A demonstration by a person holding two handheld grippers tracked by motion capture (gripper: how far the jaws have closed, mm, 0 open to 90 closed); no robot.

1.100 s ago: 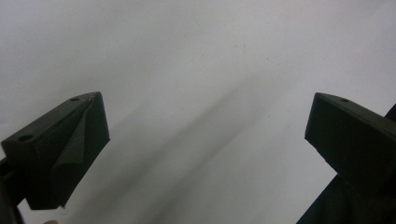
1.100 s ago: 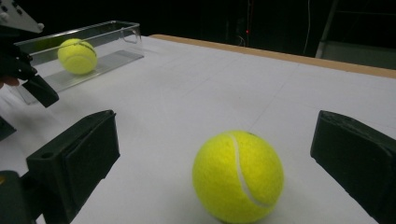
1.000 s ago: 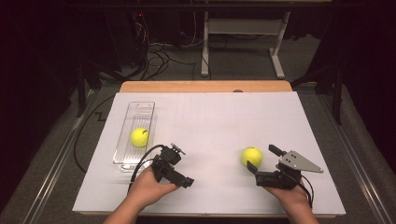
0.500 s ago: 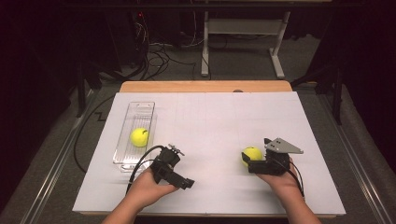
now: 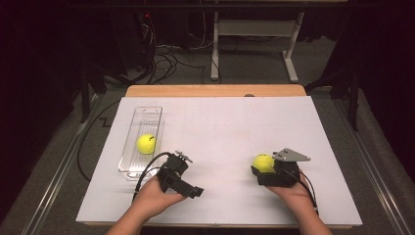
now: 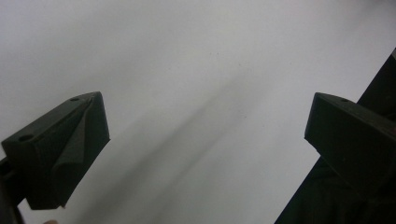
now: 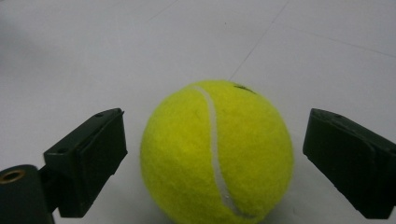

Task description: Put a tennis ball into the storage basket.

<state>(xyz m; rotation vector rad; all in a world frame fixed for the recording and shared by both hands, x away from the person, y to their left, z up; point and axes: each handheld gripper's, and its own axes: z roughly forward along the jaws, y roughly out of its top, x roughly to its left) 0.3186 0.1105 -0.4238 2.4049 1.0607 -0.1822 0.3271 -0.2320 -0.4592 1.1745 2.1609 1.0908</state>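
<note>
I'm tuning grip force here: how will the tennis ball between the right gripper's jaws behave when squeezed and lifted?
The tennis ball is round and lies free on the flat white table, so a one-sided nudge would probably roll it. Its fuzzy felt should grip well. The right gripper, whose jaws have just been closing, has gaps either side; squeezing centred seems wise.

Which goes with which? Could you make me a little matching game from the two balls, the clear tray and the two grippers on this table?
Things:
1. clear tray
2. ball in the tray
3. second ball
4. left gripper

Descriptions:
A. between the right gripper's closing jaws, gaps on both sides
B. open over bare white tabletop
C. yellow, lying in a see-through container
D. at the table's left, long and narrow

Pairs: 1-D, 2-C, 3-A, 4-B
</note>
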